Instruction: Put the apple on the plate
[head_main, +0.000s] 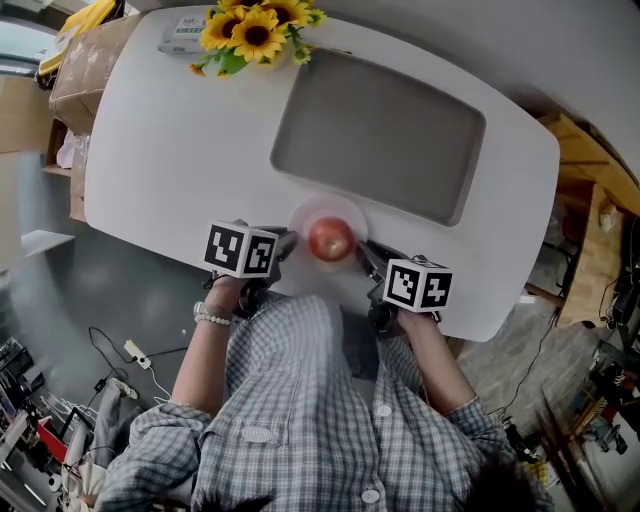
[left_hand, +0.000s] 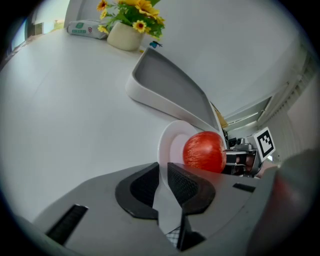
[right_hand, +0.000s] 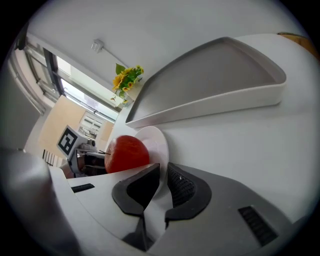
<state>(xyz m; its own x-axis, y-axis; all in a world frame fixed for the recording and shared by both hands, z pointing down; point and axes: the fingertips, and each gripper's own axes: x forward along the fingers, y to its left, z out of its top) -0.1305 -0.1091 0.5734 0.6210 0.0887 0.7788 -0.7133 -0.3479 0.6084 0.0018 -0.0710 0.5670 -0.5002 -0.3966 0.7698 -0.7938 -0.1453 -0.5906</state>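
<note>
My left gripper (head_main: 284, 245) and right gripper (head_main: 364, 256) each pinch the plate (head_main: 337, 207) by its rim, hiding its edges there, with the apple (head_main: 330, 240) between them.

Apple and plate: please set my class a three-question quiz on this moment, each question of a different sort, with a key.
1. True or false: the apple lies on the plate.
2. Multiple choice: what is the left gripper shut on? A the apple; B the plate's rim; C the tray.
3. Short answer: what stands between the jaws of the right gripper?
Key: 1 true; 2 B; 3 the plate's rim, on the side opposite the left gripper.
</note>
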